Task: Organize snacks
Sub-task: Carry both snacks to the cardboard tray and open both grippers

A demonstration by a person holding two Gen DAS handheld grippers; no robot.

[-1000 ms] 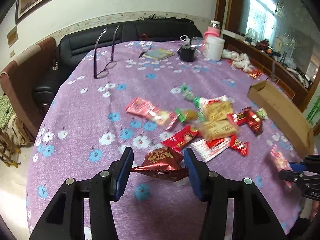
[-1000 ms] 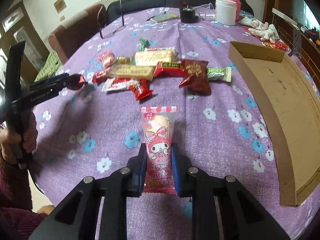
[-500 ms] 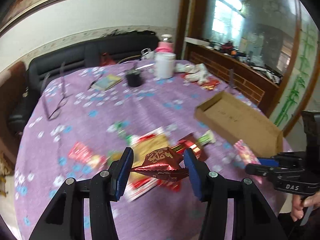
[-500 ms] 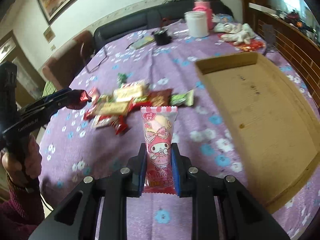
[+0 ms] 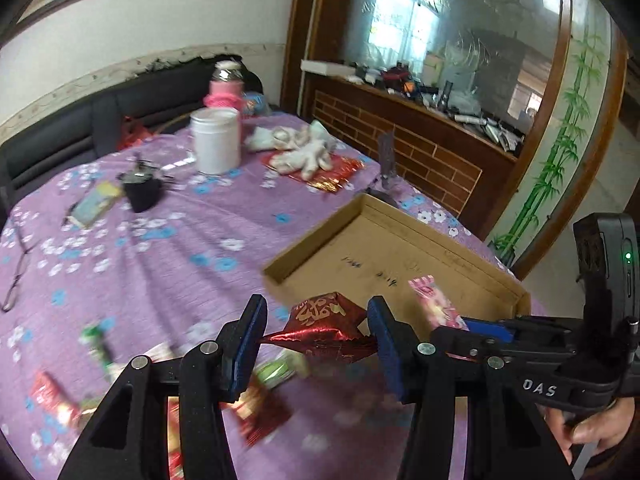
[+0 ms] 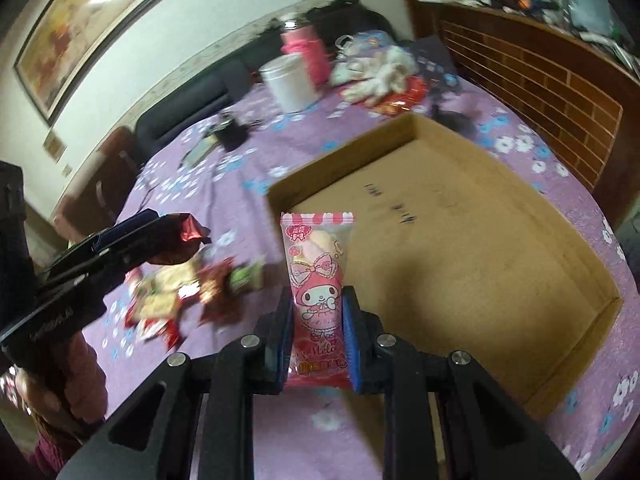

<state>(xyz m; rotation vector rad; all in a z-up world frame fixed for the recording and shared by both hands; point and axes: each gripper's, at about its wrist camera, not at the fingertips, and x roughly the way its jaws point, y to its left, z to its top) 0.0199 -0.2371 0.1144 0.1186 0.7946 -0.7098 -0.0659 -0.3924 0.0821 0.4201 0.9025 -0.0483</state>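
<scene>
My left gripper (image 5: 316, 338) is shut on a dark red foil snack packet (image 5: 324, 330), held in the air just short of the near rim of a shallow cardboard box (image 5: 384, 244). In the right wrist view my right gripper (image 6: 316, 330) is shut on a pink cartoon-print snack pouch (image 6: 318, 284), standing upright between the blue pads over the box's near left corner (image 6: 280, 196). The box (image 6: 460, 240) has nothing in it. Each gripper shows in the other's view: the right one (image 5: 472, 326) with the pink pouch (image 5: 438, 304), the left one (image 6: 132, 240) with the red packet (image 6: 184, 240).
Several loose snack packets (image 6: 192, 292) lie in a blurred pile on the purple flowered tablecloth (image 5: 160, 248) left of the box. Farther back stand a white canister (image 5: 215, 144), a pink bottle (image 5: 226, 92), a small black cup (image 5: 140, 192) and white gloves (image 5: 304, 150). A brick-faced counter (image 5: 432, 160) borders the table's right side.
Both grippers have swung right from the snack pile toward the cardboard box, still gripping their packets. The box now fills the view ahead and the pile has fallen behind to the left.
</scene>
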